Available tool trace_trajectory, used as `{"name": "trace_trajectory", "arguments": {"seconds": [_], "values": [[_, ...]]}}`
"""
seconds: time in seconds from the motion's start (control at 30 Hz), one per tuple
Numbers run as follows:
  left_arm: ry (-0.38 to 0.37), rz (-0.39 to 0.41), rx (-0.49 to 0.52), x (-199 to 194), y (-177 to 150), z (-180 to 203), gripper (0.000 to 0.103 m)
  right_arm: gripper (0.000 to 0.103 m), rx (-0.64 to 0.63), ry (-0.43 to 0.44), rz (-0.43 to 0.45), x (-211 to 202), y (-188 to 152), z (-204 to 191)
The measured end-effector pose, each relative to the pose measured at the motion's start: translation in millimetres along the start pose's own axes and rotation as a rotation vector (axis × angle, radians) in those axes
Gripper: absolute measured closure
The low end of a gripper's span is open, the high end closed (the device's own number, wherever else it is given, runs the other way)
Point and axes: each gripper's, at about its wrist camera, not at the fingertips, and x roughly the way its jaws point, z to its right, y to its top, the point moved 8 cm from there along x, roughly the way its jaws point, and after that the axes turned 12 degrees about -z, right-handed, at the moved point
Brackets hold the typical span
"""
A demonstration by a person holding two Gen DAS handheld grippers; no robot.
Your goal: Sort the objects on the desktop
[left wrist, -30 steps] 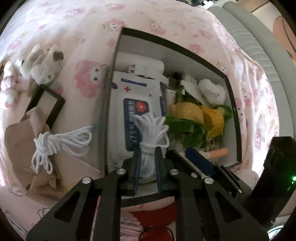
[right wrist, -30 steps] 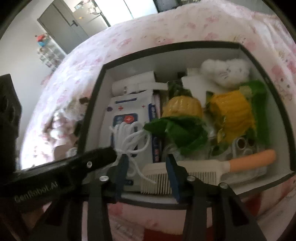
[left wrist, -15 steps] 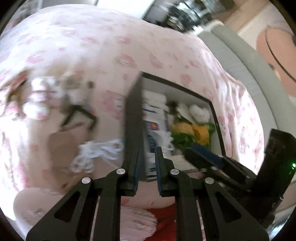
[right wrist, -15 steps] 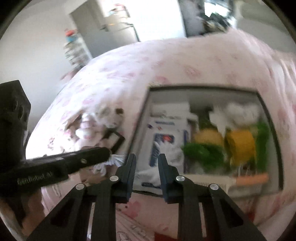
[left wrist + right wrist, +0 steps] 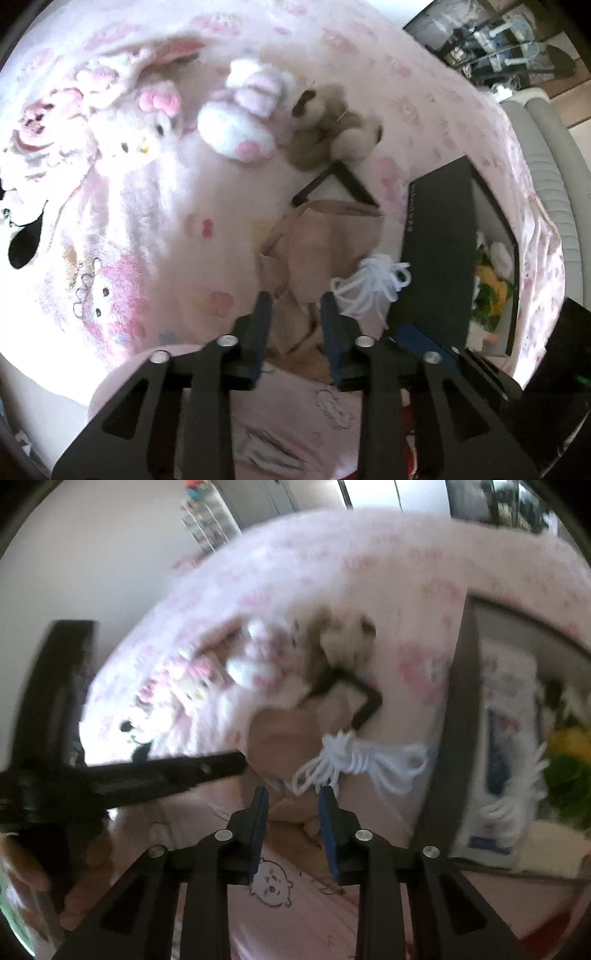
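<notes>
Left gripper: black two-finger tool with blue-edged pads, jaws parted with a clear gap, nothing held; it hangs over the crumpled tan paper bag.
Right gripper: same build, jaws parted about as wide, nothing between them; its fingertips sit just below the rope bundle.
White rope bundle: a coiled hank lying on the tan bag's edge, at 2 o'clock from the left gripper's tips and close to the box's outer wall; in the right wrist view it lies at 1 o'clock from that gripper.
Crumpled tan paper bag: flat on the cloth, under the rope, reaching down between the left gripper's fingers.
Black-walled storage box: at 3 o'clock in the left view, open-topped; a white wipes pack and yellow and green toy food lie inside, blurred.
Black square frame: on the cloth at 12 o'clock from the bag, partly under it.
Plush toys: a brown one, a white-and-pink one and a white cat with a pink bow, in a row at 11 to 12 o'clock.
Pink cartoon-print cloth: covers the whole surface.
</notes>
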Motion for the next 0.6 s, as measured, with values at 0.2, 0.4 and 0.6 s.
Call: {"name": "trace_trajectory", "arguments": {"seconds": [0.2,0.4,0.6], "values": [[-0.010,-0.105,0.030,24.2,12.1,1.1,0.059,0.065,0.064,-0.018,-0.056,21.9,10.1,10.6],[-0.070,-0.169,-0.019,47.5,26.6,10.3,0.099,0.060,0.058,-0.034,-0.092,55.5,11.9,8.7],[-0.001,-0.004,0.013,9.8,17.3,7.6,0.100,0.093,0.076,0.047,0.000,26.6,10.6,7.1]]}}
